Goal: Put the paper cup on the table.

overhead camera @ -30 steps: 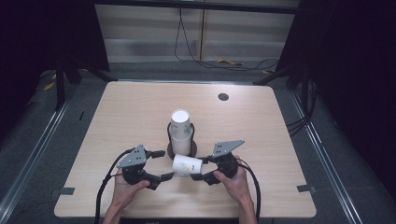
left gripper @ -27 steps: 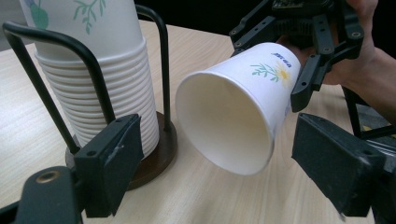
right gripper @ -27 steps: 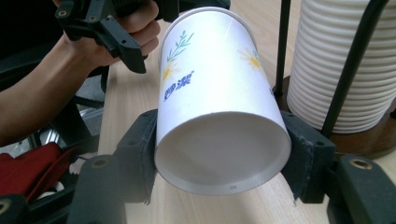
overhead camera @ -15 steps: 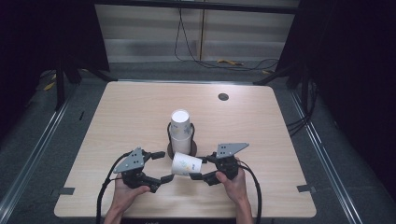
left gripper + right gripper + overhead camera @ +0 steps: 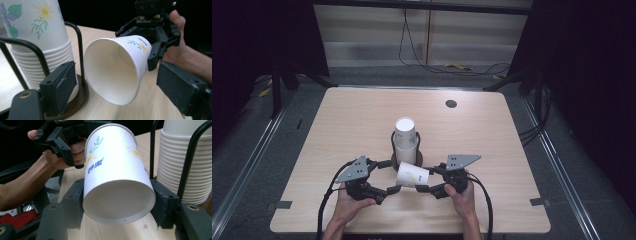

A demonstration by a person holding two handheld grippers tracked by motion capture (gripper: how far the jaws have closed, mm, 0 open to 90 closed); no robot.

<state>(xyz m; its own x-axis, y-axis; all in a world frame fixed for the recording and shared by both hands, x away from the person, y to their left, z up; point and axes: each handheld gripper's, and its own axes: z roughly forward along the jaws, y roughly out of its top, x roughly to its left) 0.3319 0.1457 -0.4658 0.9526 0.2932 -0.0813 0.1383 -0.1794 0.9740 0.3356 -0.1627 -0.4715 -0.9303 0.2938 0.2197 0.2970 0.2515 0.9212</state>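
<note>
Near the front edge of the tabletop, the right gripper clamps its jaws on the base end of a paper cup held level, mouth toward the left gripper. The left gripper's jaws stand wide, flanking the rim untouched. Best practice: close lightly to avoid crushing. Behind stands the cup stack in its wire holder.

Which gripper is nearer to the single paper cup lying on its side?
Right. The right gripper is shut on the paper cup at its base end; the left gripper stands open at its mouth, not touching.
</note>
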